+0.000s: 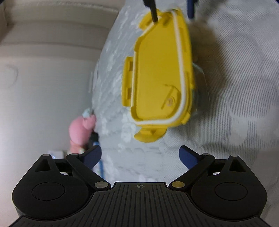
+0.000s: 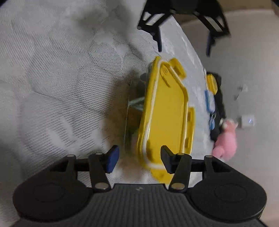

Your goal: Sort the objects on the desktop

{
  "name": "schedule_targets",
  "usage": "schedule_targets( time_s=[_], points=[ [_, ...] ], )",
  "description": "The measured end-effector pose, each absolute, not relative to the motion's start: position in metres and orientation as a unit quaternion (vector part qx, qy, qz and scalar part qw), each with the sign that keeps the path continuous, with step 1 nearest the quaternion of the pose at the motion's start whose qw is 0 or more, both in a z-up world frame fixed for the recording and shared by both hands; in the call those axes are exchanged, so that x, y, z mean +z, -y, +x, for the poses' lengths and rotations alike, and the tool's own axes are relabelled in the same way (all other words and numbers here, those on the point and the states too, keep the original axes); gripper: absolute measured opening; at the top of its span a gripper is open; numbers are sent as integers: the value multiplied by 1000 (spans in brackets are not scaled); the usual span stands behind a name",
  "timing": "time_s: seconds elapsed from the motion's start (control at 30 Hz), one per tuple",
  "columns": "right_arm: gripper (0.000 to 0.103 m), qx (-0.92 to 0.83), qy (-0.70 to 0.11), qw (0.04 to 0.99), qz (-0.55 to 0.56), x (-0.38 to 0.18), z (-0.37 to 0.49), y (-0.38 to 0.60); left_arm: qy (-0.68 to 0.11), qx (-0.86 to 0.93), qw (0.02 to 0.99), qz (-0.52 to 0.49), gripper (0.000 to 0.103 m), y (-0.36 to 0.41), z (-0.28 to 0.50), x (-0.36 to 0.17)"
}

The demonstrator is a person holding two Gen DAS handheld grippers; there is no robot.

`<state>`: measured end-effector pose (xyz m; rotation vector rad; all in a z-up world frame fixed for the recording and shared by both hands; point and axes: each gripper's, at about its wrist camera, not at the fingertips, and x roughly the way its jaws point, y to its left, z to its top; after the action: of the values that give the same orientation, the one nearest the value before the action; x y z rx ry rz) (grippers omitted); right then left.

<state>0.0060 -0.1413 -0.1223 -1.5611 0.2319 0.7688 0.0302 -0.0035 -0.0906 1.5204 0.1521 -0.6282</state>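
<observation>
The lid (image 1: pixel 162 73) stands tilted against the container (image 2: pixel 134 111) on the tablecloth (image 1: pixel 235 52).

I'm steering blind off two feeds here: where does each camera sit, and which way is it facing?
Left wrist: rides the left gripper, looking along its open fingers at the yellow lid tilted above the white textured cloth; the right gripper's fingertips show at the top.
Right wrist: rides the right gripper, fingers spread either side of the lid's near edge; whether they grip it is unclear. The left gripper shows at the top.
Shared: lid, cloth, pink plush toy; the cameras face each other.
</observation>
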Motion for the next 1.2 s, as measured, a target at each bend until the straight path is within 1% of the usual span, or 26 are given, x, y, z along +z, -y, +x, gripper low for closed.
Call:
schedule_targets(
  time_s=[0.07, 0.13, 0.17, 0.27, 0.37, 0.47, 0.57, 0.7, 0.77, 0.8, 0.9, 0.93, 1.0, 1.03, 1.13, 1.2],
  points=[
    [55, 332, -93, 641, -686, -128, 11, 135, -85, -279, 697, 655, 99, 8, 32, -83],
    [41, 337, -96, 644, -681, -130, 14, 131, -112, -278, 719, 627, 99, 10, 36, -73],
    [30, 340, -102, 646, -676, -128, 15, 130, -125, -278, 728, 613, 99, 10, 37, -68],
    [25, 341, -119, 666, -652, -113, 16, 129, -156, -284, 751, 576, 99, 5, 37, -54],
    [17, 332, -119, 691, -631, -90, 13, 129, -151, -287, 762, 561, 99, -7, 36, -40],
    [15, 314, -129, 735, -587, -53, 12, 122, -135, -289, 760, 566, 100, -13, 31, -42],
    [14, 298, -147, 784, -525, -11, 11, 119, -138, -291, 761, 563, 100, -17, 32, -41],
    [13, 293, -188, 848, -398, 49, 19, 123, -167, -312, 785, 508, 100, -25, 32, -26],
    [13, 295, -218, 873, -322, 76, 29, 129, -217, -340, 802, 441, 100, -29, 40, -11],
    [14, 297, -242, 884, -270, 88, 40, 133, -255, -358, 808, 391, 100, -32, 48, -2],
    [16, 295, -318, 890, -143, 99, 81, 147, -376, -405, 809, 202, 100, -43, 82, 20],
    [17, 288, -334, 889, -123, 98, 90, 152, -409, -415, 802, 134, 100, -47, 94, 25],
    [18, 275, -339, 895, -91, 94, 102, 171, -447, -423, 788, 23, 100, -51, 115, 32],
    [18, 270, -345, 897, -66, 95, 109, 182, -456, -417, 786, -16, 100, -49, 124, 34],
    [17, 233, -382, 893, 42, 95, 136, 226, -454, -385, 803, -41, 100, -22, 144, 38],
    [19, 200, -397, 891, 95, 88, 149, 255, -461, -385, 798, -46, 100, 4, 156, 34]
  ],
)
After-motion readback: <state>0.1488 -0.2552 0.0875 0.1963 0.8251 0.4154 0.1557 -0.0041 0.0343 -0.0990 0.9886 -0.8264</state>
